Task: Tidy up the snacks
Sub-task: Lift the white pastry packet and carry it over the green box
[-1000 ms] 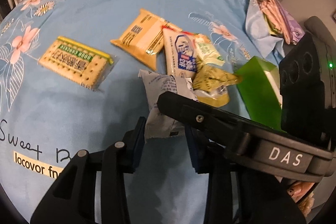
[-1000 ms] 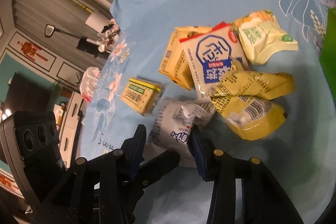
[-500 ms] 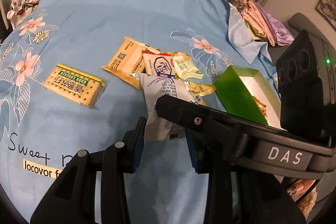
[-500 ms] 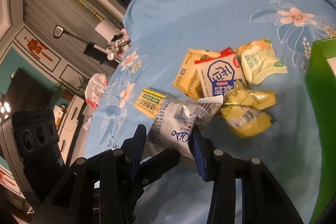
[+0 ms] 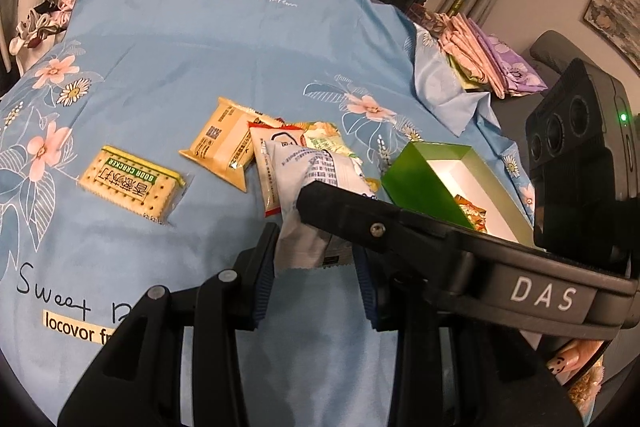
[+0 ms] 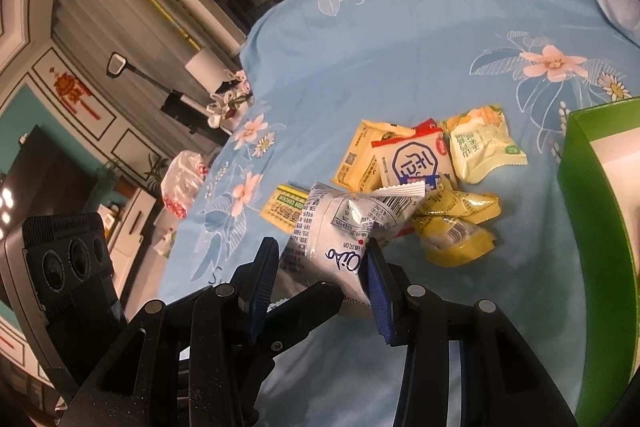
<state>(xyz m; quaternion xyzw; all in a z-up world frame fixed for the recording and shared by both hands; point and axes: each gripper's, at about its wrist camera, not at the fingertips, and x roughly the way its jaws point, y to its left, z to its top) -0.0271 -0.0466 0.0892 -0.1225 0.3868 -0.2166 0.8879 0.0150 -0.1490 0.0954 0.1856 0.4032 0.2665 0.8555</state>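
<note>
Both grippers hold one white snack packet (image 5: 310, 187) (image 6: 344, 231) above a blue bedsheet. My left gripper (image 5: 316, 263) is shut on its lower end. My right gripper (image 6: 320, 267) is shut on it from the other side, and its body crosses the left wrist view (image 5: 460, 251). Below lies a pile of snacks: a tan packet (image 5: 222, 143), a red-and-white packet (image 6: 412, 163), a pale green packet (image 6: 480, 147) and yellow packets (image 6: 456, 227). A soda cracker pack (image 5: 132, 187) lies apart to the left. An open green box (image 5: 436, 179) (image 6: 592, 195) stands to the right.
The blue floral sheet (image 5: 200, 39) covers the whole surface. Folded cloths (image 5: 480, 67) lie at its far right corner. A white plastic bag (image 6: 182, 183) and furniture stand beyond the sheet's left edge.
Both grippers have risen with the white packet. The snack pile and green box now look smaller and farther below, and more of the box's inside shows.
</note>
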